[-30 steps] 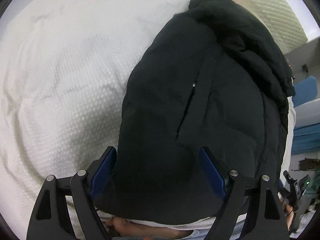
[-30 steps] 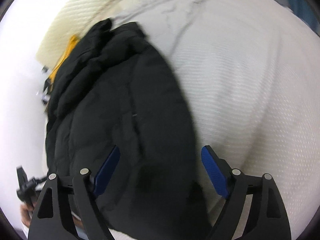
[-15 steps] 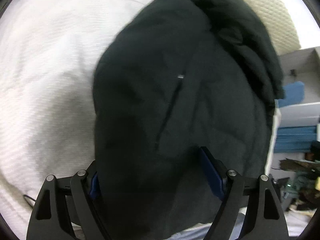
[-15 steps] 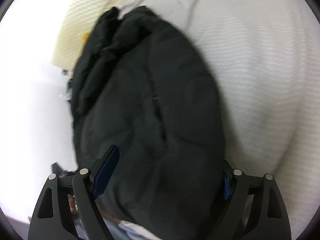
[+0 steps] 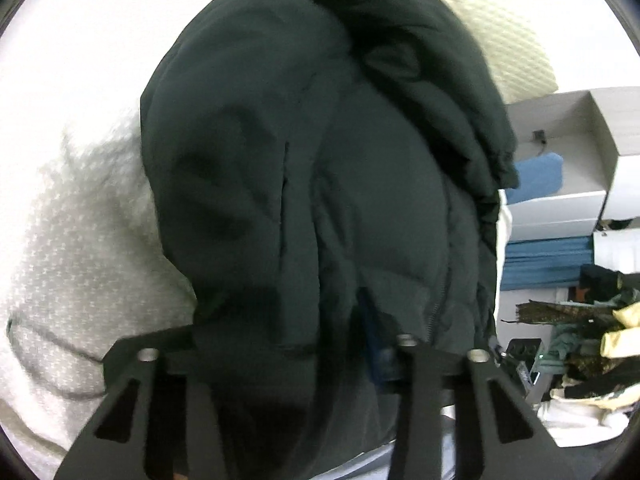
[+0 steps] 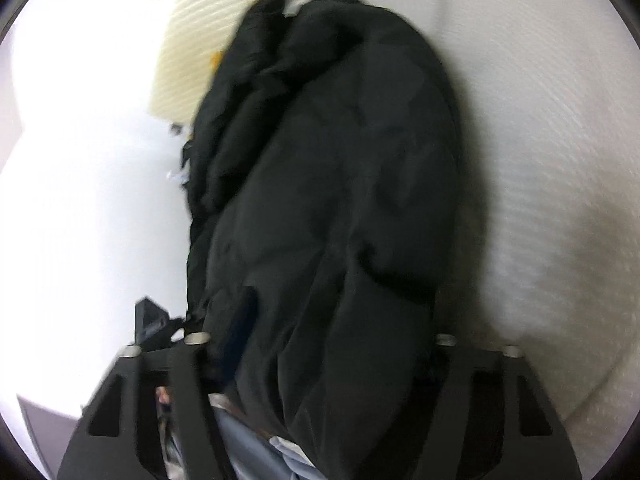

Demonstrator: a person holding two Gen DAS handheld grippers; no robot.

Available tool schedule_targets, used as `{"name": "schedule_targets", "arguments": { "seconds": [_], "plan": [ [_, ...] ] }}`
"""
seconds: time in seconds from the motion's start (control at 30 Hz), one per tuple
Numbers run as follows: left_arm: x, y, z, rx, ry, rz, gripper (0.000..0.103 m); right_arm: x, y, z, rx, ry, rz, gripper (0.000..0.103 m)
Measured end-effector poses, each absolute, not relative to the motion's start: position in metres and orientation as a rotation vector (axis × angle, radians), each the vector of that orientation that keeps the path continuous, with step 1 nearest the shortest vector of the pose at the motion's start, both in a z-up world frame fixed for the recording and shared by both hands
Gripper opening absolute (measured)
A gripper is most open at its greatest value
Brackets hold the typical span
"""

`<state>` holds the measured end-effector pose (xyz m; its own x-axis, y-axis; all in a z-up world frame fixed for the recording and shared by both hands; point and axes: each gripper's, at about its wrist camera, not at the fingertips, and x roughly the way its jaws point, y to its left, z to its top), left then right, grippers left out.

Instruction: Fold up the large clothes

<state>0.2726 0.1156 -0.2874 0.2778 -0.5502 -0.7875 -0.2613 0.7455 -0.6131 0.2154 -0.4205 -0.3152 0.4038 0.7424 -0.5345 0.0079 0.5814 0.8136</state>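
Observation:
A big black padded jacket (image 5: 320, 160) lies folded lengthwise on a white textured bedspread (image 5: 80, 240). In the left wrist view, my left gripper (image 5: 288, 320) has its jaws closing on the jacket's near hem. Fabric is bunched between them and hides the left finger, leaving only part of the blue right pad (image 5: 368, 320) showing. In the right wrist view, the jacket (image 6: 340, 180) fills the middle of the bedspread (image 6: 540, 120). My right gripper (image 6: 332, 320) is also closing, with the near edge gathered between its jaws.
A cream quilted cushion (image 5: 500, 32) lies beyond the jacket's far end. Off the bed's right side are white boxes (image 5: 580, 140), a blue cloth (image 5: 536, 176) and a heap of clothes (image 5: 580, 340). A small yellow item (image 6: 216, 58) peeks out by the cushion (image 6: 192, 52).
Both grippers moved forward and tipped down onto the jacket's near edge. Their jaws went from wide open to pinched on the fabric, which now bunches up between them.

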Motion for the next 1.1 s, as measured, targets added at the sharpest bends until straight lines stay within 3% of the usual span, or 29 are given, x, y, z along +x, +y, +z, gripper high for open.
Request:
{"name": "schedule_targets", "arguments": {
  "seconds": [0.1,0.13,0.4,0.67,1.1],
  "plan": [
    [0.265,0.117,-0.275,-0.763,1.26,-0.257,0.011,0.212,-0.414,-0.3,0.779,1.006,0.567,0.011],
    [0.262,0.116,-0.268,-0.755,1.24,-0.264,0.01,0.211,-0.412,-0.296,0.765,0.984,0.574,0.009],
    [0.232,0.12,-0.21,-0.727,1.093,-0.318,0.005,0.181,-0.431,-0.251,0.797,0.746,0.628,0.006],
    [0.191,0.151,-0.149,-0.734,1.003,-0.356,0.0,0.147,-0.439,-0.207,0.801,0.647,0.681,0.006],
    [0.08,0.18,-0.059,-0.686,0.93,-0.447,0.0,0.039,-0.447,-0.143,0.766,0.517,0.768,0.005]
  ]
}}
